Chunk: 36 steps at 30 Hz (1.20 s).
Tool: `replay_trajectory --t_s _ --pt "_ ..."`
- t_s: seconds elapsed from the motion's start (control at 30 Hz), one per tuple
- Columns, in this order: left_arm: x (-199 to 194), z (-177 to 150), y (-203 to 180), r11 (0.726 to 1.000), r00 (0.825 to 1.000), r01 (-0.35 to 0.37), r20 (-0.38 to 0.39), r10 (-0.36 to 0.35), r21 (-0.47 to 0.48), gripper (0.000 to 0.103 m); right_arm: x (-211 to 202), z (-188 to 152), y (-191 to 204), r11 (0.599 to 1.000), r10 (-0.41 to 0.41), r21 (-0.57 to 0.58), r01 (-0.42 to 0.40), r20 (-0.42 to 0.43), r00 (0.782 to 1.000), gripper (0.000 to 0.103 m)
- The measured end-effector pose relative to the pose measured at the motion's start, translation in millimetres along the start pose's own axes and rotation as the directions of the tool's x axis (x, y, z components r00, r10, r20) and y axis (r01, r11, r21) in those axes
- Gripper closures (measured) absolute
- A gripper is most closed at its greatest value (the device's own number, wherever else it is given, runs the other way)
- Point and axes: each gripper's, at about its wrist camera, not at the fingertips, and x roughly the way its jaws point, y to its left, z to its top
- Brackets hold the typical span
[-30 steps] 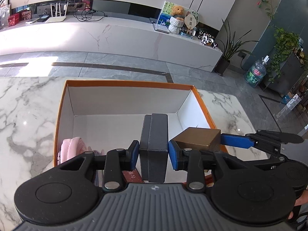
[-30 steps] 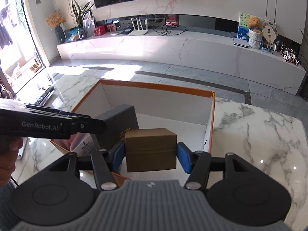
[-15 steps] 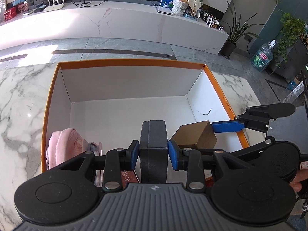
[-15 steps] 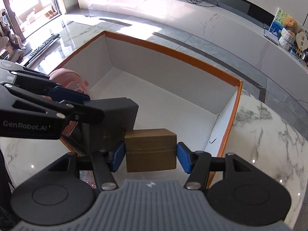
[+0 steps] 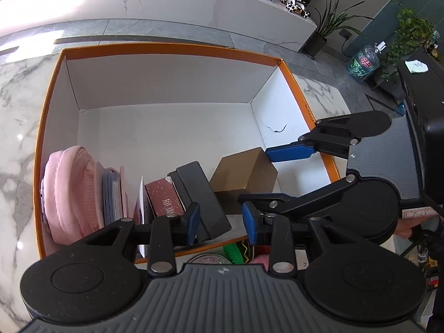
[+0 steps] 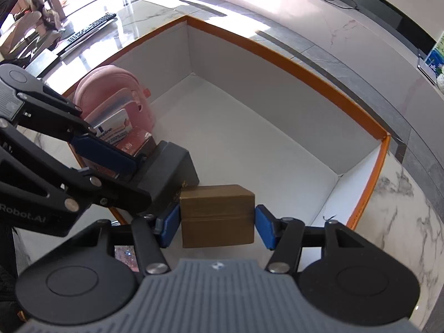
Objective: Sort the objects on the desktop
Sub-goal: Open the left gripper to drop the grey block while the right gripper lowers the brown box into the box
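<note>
1. Left gripper [image 5: 220,223] looks released: the black box [image 5: 199,197] leans beside its left pad, inside the orange box [image 5: 166,48].
2. Right gripper [image 6: 216,224] clamps the brown box [image 6: 217,216], low in the orange box beside the black one.
3. Next, I'd judge: release it and lift clear.

in the box [image 5: 50,105]: pouch [image 5: 69,188] left, dark case [image 5: 199,194] middle, small carton [image 5: 244,169] right.
</note>
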Motion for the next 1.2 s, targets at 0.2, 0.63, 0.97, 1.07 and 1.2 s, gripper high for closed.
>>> replay_trajectory --t_s 0.2,0.63,0.97,1.07,1.2 --pt "-29.8 -9.6 3.2 0.999 0.996 -0.031 0.084 0.029 0.022 0.065 9.6 15.9 4.6 0.991 0.031 -0.128 -0.042 -0.086 0.996 0.042" --pt "-98.3 -31.1 62.4 0.968 0.926 -0.194 0.298 0.234 -0.156 0.064 31.4 46.2 9.9 0.93 0.132 -0.303 -0.207 -0.249 0.959 0.042" --pt "-93.9 -48.2 89.4 0.974 0.949 -0.099 0.275 0.154 -0.205 0.065 28.5 45.8 7.8 0.956 0.093 -0.244 -0.161 -0.269 0.959 0.042" --pt "-94.1 -50.3 93.5 0.974 0.948 -0.08 0.285 0.14 -0.213 0.066 16.8 45.3 6.7 0.958 0.069 -0.25 -0.137 -0.263 0.962 0.043" --pt "-95.3 -49.5 102.9 0.969 0.948 -0.071 0.285 0.139 -0.238 0.068 6.0 47.4 -5.1 0.963 0.005 -0.255 -0.081 -0.283 0.959 0.071"
